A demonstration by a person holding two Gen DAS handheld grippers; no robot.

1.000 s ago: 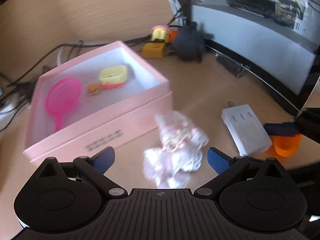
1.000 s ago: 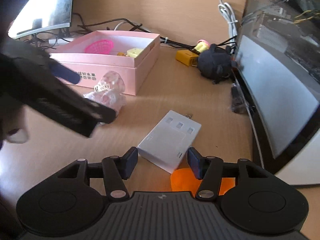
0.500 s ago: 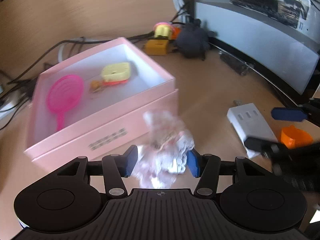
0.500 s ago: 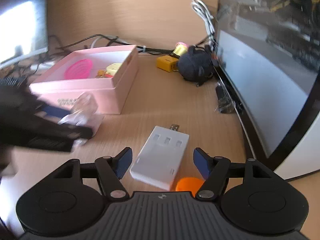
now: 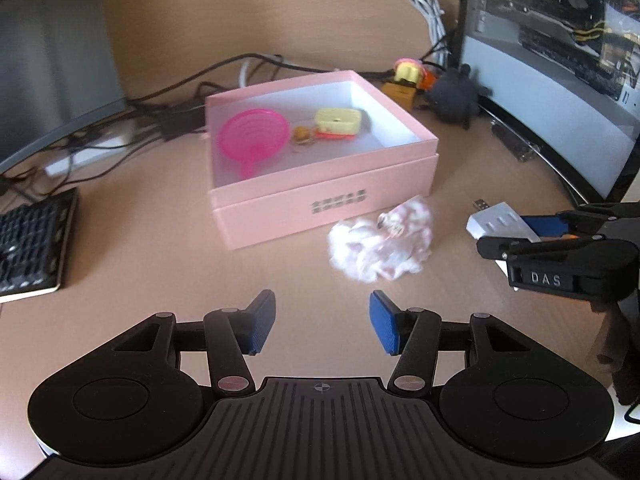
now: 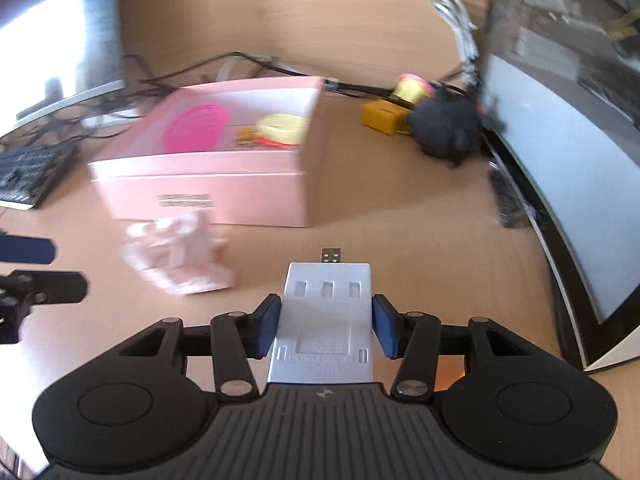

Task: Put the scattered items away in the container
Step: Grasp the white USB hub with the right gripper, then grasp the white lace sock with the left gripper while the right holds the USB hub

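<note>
The open pink box (image 5: 320,200) holds a pink strainer (image 5: 254,138) and a yellow toy (image 5: 338,122). A crumpled pink-and-white wrapper (image 5: 382,248) lies on the desk just in front of the box's right corner. My left gripper (image 5: 323,324) hangs open and holds nothing, short of the wrapper and a little left of it. In the right wrist view my right gripper (image 6: 325,330) is shut on a white USB hub (image 6: 326,312), with a pad against each long side. The box (image 6: 208,196) and the wrapper (image 6: 176,256) lie ahead on its left. An orange cup (image 6: 452,376) is mostly hidden under the right gripper.
A curved monitor (image 5: 560,100) stands along the right edge, with a black plush (image 5: 454,98) and a yellow block (image 5: 400,94) before it. A keyboard (image 5: 32,240) sits far left. Cables (image 5: 160,120) run behind the box. Bare desk lies between my left gripper and the box.
My left gripper pulled back from the wrapper, which now lies free on the desk. My right gripper moved forward over the USB hub and its fingers narrowed onto its sides.
</note>
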